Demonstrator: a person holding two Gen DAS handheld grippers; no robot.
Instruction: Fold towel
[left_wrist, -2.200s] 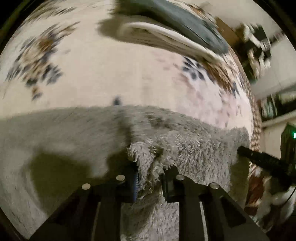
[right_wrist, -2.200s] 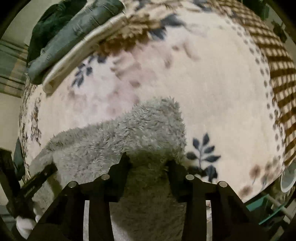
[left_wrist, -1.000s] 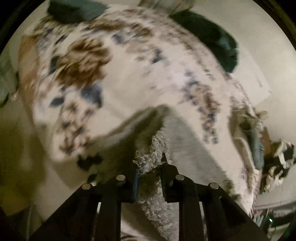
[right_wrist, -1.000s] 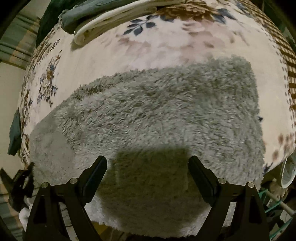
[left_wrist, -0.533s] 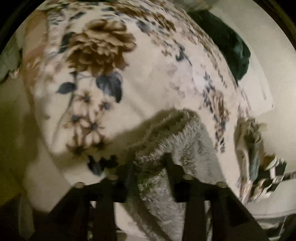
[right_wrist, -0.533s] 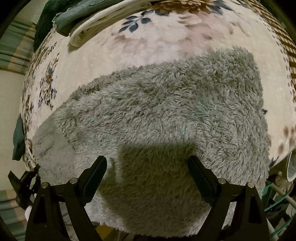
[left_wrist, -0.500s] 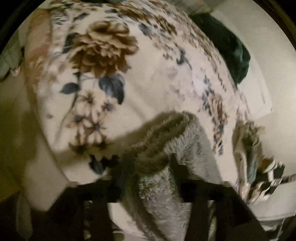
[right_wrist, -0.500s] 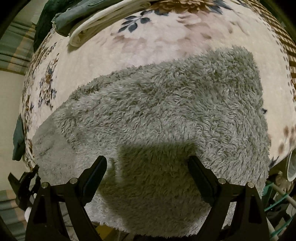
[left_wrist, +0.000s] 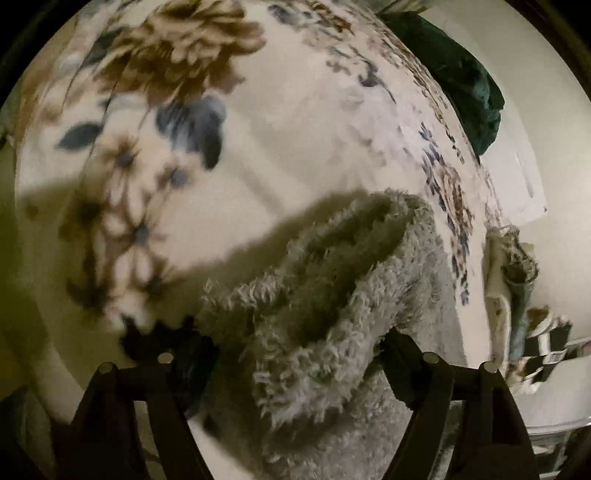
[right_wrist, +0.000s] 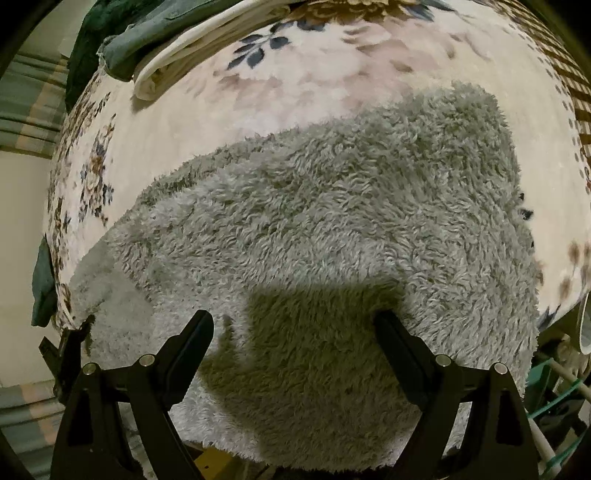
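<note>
Towel: grey shaggy towel (right_wrist: 325, 229) lay spread on the floral blanket (right_wrist: 295, 81), already doubled by the look of it; long axis ran left to right across the right wrist view.
Left gripper (left_wrist: 295, 354): jaws parted, a bunched towel corner (left_wrist: 306, 302) standing loose between them; pads seemed clear of the pile, though blur made contact hard to rule out.
Right gripper (right_wrist: 295, 332): jaws spread wide, hovering over the towel's near edge, nothing clamped.
Key relation: loose corner sat directly at the left gripper, at the towel's left end; the right gripper was over the middle-right.
Next, judged: left corner needs laying flat.
</note>
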